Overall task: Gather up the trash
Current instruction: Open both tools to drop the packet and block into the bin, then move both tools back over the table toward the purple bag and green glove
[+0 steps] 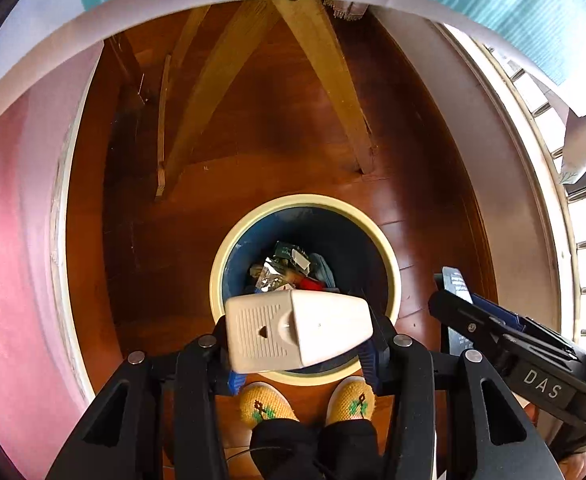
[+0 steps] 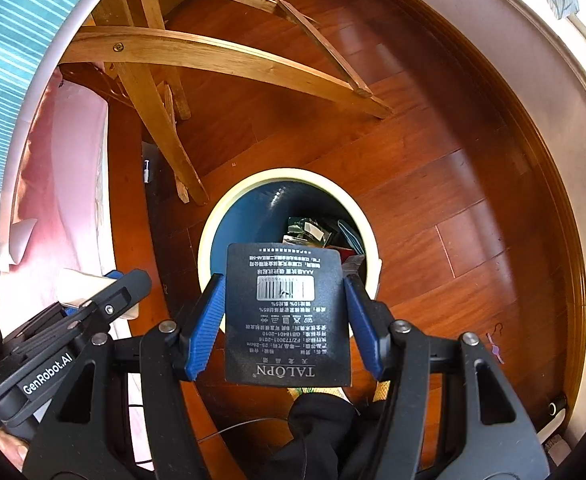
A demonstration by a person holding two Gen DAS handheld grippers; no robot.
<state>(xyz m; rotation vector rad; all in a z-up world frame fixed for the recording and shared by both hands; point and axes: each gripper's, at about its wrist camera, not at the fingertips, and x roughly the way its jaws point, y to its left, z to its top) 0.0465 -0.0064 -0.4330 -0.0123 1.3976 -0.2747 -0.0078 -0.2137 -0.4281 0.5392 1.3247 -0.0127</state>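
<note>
The bin (image 1: 305, 216), already holding rubbish, stands on the floor directly below both grippers, the left gripper (image 1: 299, 354) clamping a beige plug adapter (image 1: 297, 332) crosswise above its near rim, the right gripper (image 2: 283, 320) gripping a black card (image 2: 287, 312) lengthwise.

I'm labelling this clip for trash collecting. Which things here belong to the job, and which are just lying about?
Job:
- bin, trash already inside
- white box, in the left claw
- black card, between the right claw's pads

Lying about:
- wooden chair legs
- purple hook on the floor
- pink bedding
</note>
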